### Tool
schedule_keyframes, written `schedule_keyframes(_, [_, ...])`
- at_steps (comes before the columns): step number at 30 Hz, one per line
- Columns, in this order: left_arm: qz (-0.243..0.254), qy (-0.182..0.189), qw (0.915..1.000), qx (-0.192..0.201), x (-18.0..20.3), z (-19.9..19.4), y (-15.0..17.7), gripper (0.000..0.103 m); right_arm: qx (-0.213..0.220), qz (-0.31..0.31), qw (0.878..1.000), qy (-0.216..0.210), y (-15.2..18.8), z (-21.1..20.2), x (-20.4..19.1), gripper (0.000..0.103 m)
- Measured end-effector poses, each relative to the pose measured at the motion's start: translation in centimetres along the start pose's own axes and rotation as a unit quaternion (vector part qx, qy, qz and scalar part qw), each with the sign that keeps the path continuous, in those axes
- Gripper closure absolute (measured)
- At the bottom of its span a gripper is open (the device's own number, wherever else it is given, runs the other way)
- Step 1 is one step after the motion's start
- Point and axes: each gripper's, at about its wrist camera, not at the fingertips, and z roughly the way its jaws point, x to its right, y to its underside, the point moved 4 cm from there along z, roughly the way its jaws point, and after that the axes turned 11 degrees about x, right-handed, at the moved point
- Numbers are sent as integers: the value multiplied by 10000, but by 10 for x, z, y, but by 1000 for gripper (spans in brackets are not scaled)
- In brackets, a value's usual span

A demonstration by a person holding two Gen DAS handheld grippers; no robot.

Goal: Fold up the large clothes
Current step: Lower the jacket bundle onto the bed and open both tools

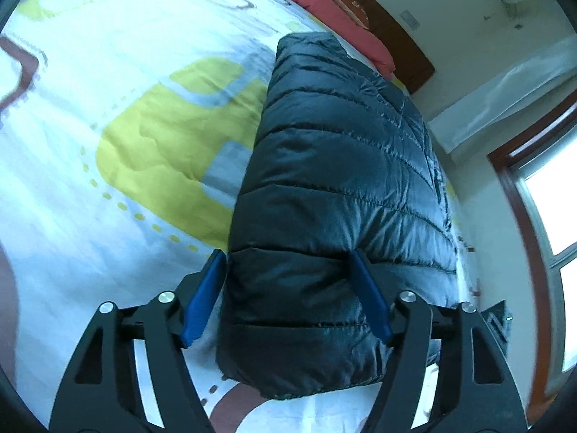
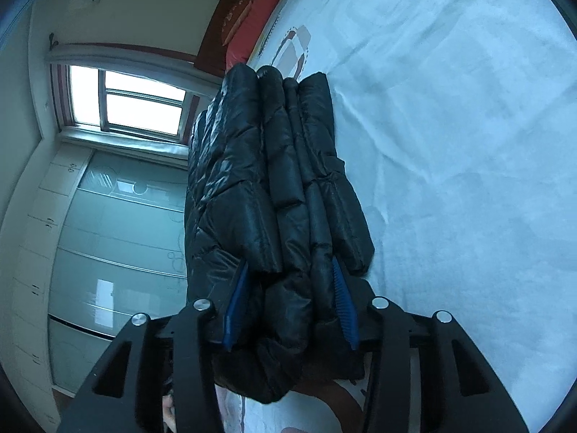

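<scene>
We see the jacket [image 1: 335,195], black and quilted, folded into a thick bundle on the bed [image 1: 90,72], near its edge. Our left gripper [image 1: 288,267] straddles the jacket's near end, jaws wide, one blue pad at the jacket's side and the other pressed into its top. Our right gripper [image 2: 292,270] clamps the stacked folds [image 2: 288,187] at the near end, jaws about half apart, both pads sunk into the fabric. Beyond the jacket lies a red pillow [image 1: 335,11] against a wooden headboard [image 1: 400,43]. A window [image 2: 133,104] stands past the jacket's edge side.
</scene>
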Motion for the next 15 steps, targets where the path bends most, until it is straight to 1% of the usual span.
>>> schedule_keyframes(1, [72, -72, 9999, 37, 2, -3, 0, 27, 24, -40, 10000, 41, 1, -3, -1, 53])
schedule_keyframes(4, [313, -269, 9990, 150, 6, -13, 1, 24, 96, -148, 9997, 148, 1, -11, -4, 50])
schedule_keyframes(6, [449, -388, 9980, 201, 8, -21, 2, 22, 153, -249, 9991, 298, 2, -19, -5, 48])
schedule_keyframes(8, [568, -458, 9970, 248, 10, -28, 4, 21, 210, -438, 9976, 499, 5, -27, -6, 47])
schedule_keyframes(12, [977, -707, 9916, 465, 17, -47, 11, 15, 315, -758, 9934, 802, 15, -42, -10, 47])
schedule_keyframes(15, [1249, -842, 9863, 669, 23, -65, 18, 13, 473, -1154, 9857, 1130, 23, -53, -18, 47])
